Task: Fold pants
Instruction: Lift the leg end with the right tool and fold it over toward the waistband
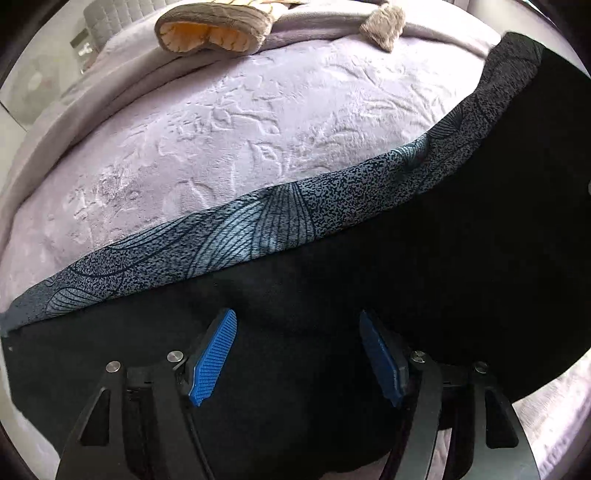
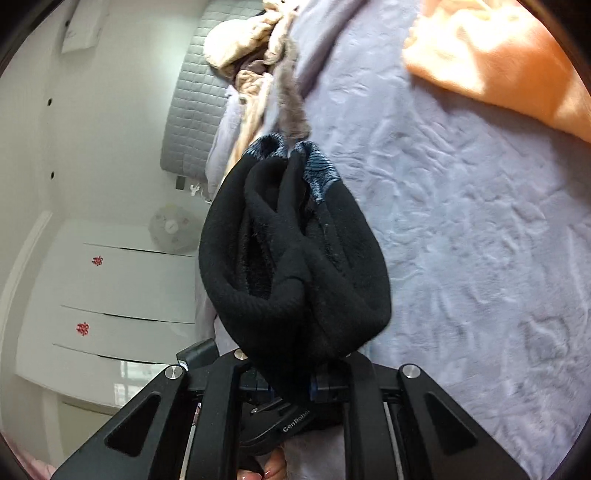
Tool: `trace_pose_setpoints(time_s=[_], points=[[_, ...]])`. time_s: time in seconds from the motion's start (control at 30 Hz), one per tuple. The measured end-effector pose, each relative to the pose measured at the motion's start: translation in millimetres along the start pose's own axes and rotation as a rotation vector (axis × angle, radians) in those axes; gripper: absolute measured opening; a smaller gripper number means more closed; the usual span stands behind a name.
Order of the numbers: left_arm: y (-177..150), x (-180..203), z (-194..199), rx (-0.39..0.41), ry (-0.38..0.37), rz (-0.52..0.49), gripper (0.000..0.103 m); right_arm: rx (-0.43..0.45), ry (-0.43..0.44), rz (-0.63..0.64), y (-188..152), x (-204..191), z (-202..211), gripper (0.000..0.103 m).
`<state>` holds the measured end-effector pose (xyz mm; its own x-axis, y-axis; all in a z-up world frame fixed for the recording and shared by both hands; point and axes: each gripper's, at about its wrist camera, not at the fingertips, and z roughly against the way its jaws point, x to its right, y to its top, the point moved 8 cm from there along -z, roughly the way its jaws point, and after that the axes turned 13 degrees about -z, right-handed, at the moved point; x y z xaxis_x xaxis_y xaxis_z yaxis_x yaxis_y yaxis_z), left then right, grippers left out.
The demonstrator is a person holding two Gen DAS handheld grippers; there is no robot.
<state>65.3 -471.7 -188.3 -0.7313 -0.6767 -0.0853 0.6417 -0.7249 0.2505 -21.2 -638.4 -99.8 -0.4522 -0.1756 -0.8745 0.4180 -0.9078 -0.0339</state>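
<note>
The pants (image 1: 369, 277) are black with a blue-grey leaf-patterned outer side and lie spread on the lilac bedspread (image 1: 240, 129). My left gripper (image 1: 297, 354) is open just above the black fabric, its blue pads (image 1: 214, 358) apart and holding nothing. In the right wrist view my right gripper (image 2: 291, 384) is shut on a bunched part of the pants (image 2: 295, 258), which hangs lifted above the bed. Its fingertips are hidden by the cloth.
A grey and orange plush item (image 1: 210, 29) and another grey piece (image 1: 384, 26) lie at the bed's far edge. An orange blanket (image 2: 498, 62), a heap of beige clothes (image 2: 251, 55), a padded headboard (image 2: 195, 103) and white drawers (image 2: 122, 288) show in the right wrist view.
</note>
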Motion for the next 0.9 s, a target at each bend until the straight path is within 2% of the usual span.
trace_pose_setpoints(time_s=[0.13,0.23,0.3,0.43,0.6,0.7,0.77,0.8,0.83,0.9], points=[[-7,-38,27,0.041,-0.028,0.035,0.071,0.040,-0.054,0.102,-15,-31,5,0.013],[-21,-73,53,0.086,-0.027,0.039,0.072,0.061,-0.140,0.241,-39,-59,6,0.013],[-35,-100,65,0.095,-0.018,0.039,0.090,0.068,-0.194,0.328,-60,-80,-5,0.013],[-75,-157,79,0.085,0.011,0.083,0.090,0.045,-0.320,0.494,-113,-110,-49,0.013],[-146,-227,84,0.021,0.070,0.232,0.090,-0.068,-0.489,0.689,-191,-110,-131,0.018],[-180,-260,80,-0.022,0.091,0.296,0.090,-0.150,-0.634,0.817,-243,-85,-184,0.028],[-198,-277,82,-0.036,0.108,0.311,0.090,-0.151,-0.811,0.968,-271,-69,-212,0.032],[-203,-283,83,-0.038,0.110,0.317,0.090,-0.138,-0.873,1.041,-280,-67,-219,0.041],[-209,-288,85,-0.037,0.109,0.322,0.090,-0.123,-0.922,1.111,-289,-68,-222,0.044],[-212,-293,87,-0.029,0.107,0.327,0.090,-0.109,-0.943,1.210,-306,-80,-219,0.047]])
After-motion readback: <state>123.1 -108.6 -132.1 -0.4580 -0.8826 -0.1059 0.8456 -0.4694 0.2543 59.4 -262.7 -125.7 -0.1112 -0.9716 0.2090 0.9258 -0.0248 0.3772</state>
